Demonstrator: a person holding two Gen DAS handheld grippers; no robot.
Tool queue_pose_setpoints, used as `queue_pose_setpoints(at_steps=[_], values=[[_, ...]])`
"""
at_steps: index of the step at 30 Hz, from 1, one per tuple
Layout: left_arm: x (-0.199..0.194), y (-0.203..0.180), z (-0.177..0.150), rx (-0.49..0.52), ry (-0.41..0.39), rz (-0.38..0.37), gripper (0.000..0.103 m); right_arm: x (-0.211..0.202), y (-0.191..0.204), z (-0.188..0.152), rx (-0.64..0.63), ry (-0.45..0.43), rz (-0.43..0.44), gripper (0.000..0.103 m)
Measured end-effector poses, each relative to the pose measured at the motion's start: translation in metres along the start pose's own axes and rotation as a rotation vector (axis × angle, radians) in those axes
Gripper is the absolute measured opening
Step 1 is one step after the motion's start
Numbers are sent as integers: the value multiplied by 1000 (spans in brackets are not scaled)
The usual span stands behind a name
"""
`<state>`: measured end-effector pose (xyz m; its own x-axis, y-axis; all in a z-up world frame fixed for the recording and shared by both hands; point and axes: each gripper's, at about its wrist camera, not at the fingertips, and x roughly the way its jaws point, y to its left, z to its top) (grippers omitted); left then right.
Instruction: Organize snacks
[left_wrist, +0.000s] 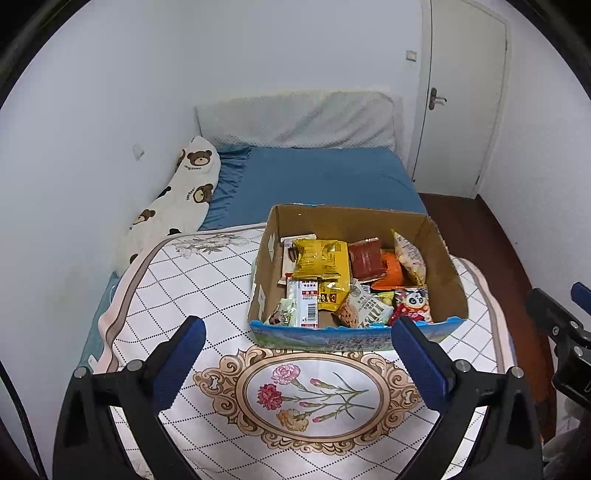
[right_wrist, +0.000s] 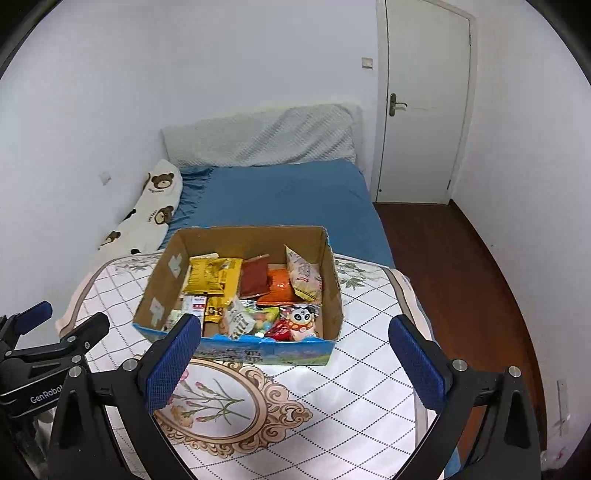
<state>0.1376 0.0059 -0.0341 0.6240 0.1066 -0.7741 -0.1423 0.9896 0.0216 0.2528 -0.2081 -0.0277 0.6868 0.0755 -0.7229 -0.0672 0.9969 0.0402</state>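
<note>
Left to right across the bed. Bear-print pillow (left_wrist: 173, 206) lies against the left wall, well clear of the work. My left gripper (left_wrist: 297, 332) hangs over the quilt (left_wrist: 177, 288), jaws spread wide, nothing between the pads; past them only the flower medallion (left_wrist: 310, 397).

The cardboard box (left_wrist: 448, 284) sits ahead and slightly right of that gripper, on the quilt, near wall facing me. Its long axis runs roughly across my view. Inside, left to right: a yellow packet (left_wrist: 321, 256), a white barcode pack (left_wrist: 307, 301) nearer me, a dark red pouch (left_wrist: 365, 258), an orange pack (left_wrist: 391, 271), a pale upright bag (left_wrist: 408, 258) towards the right wall, a panda packet (left_wrist: 413, 304) at the near right corner.

My right gripper (right_wrist: 295, 330) is also spread and empty. From it the box lies straight ahead, a touch left; its left pad overlaps the near left corner in view, but I cannot tell if they touch.

Judgement: the right gripper is better lined up on the panda packet, the left on the barcode pack. Open quilt lies left of the box; the bed edge and floor (right_wrist: 461, 266) fall close on the right.
</note>
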Motion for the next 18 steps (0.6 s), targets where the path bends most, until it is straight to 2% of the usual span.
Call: queue_pose_setpoints(at_steps=[11, 18], values=[[48, -13, 0, 13, 92, 5, 103, 50, -7, -5, 10, 78, -16, 103], [58, -16, 0, 7, 107, 7, 103, 66, -5, -8, -4, 107, -27, 103]])
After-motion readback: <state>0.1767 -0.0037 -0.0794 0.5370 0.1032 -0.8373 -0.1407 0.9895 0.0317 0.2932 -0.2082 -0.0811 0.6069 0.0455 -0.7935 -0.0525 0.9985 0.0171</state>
